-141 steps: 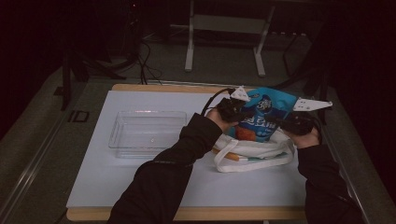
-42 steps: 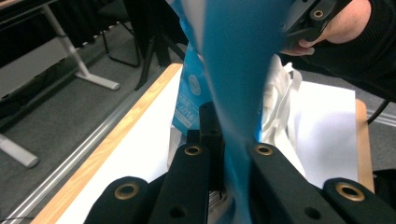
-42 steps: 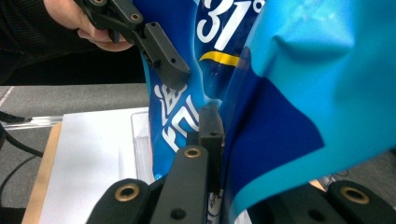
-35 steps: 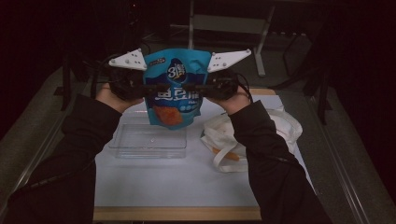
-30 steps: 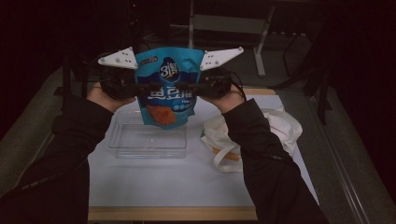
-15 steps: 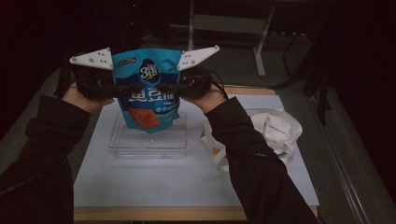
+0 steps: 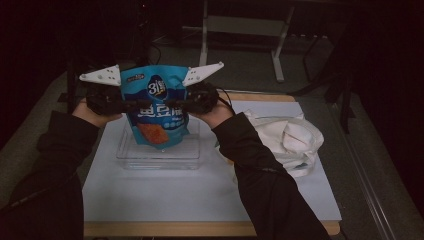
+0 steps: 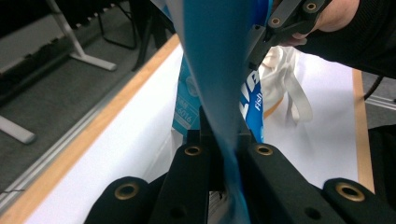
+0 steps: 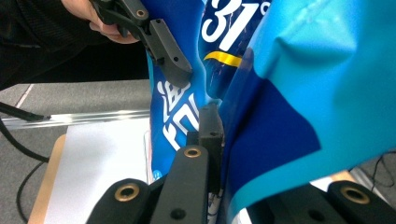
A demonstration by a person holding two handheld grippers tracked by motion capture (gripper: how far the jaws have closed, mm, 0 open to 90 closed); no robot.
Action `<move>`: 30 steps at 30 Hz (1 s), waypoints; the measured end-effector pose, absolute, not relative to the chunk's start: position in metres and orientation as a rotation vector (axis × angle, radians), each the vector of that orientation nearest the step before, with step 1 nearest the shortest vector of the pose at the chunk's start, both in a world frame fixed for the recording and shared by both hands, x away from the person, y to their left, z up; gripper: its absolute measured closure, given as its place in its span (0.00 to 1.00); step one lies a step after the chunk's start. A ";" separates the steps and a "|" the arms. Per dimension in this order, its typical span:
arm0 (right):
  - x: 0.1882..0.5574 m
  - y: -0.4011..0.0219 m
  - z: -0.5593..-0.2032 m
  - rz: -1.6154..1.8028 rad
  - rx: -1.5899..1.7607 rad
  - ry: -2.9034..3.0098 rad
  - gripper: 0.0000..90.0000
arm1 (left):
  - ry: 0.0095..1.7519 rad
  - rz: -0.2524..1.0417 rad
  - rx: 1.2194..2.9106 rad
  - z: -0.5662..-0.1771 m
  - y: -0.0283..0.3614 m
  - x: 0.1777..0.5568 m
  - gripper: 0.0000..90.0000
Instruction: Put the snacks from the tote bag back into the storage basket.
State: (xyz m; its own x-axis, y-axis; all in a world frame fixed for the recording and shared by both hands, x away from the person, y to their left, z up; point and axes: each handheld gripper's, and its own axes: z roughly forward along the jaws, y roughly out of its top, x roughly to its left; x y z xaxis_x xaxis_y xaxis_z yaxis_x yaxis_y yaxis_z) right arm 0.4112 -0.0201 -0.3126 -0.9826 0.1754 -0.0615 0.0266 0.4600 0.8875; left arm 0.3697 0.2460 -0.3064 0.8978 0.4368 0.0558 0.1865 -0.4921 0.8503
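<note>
A blue snack bag (image 7: 155, 112) hangs upright in the air, directly over a clear plastic tray (image 7: 157, 161) on the white mat. My left gripper (image 7: 131, 106) is shut on the bag's left edge and my right gripper (image 7: 172, 105) on its right edge, facing each other. In the left gripper view the black jaws (image 8: 223, 140) pinch the blue film (image 8: 215, 60), with the right gripper (image 8: 275, 28) beyond. In the right gripper view the jaws (image 9: 217, 135) clamp the bag (image 9: 289, 93), and the left gripper (image 9: 163, 46) grips its far side.
A crumpled white tote bag (image 7: 290, 137) lies on the mat to the right of the tray. The white mat (image 7: 165, 195) covers a wooden table with its front edge (image 7: 200, 229) near me. Metal stand legs (image 7: 240, 30) stand on the floor beyond.
Both grippers have carried the bag to the left and lower, from above the tray's right side to over its middle. The tote bag has stayed in place.
</note>
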 end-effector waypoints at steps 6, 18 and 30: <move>0.414 -0.016 -0.335 1.546 0.213 2.577 0.99 | 0.450 0.305 2.096 -0.327 0.250 0.374 1.00; 0.413 -0.010 -0.368 1.552 0.269 2.604 0.99 | 0.461 0.241 2.091 -0.360 0.257 0.378 1.00; 0.413 -0.009 -0.391 1.548 0.330 2.618 0.99 | 0.471 0.199 2.101 -0.382 0.258 0.383 1.00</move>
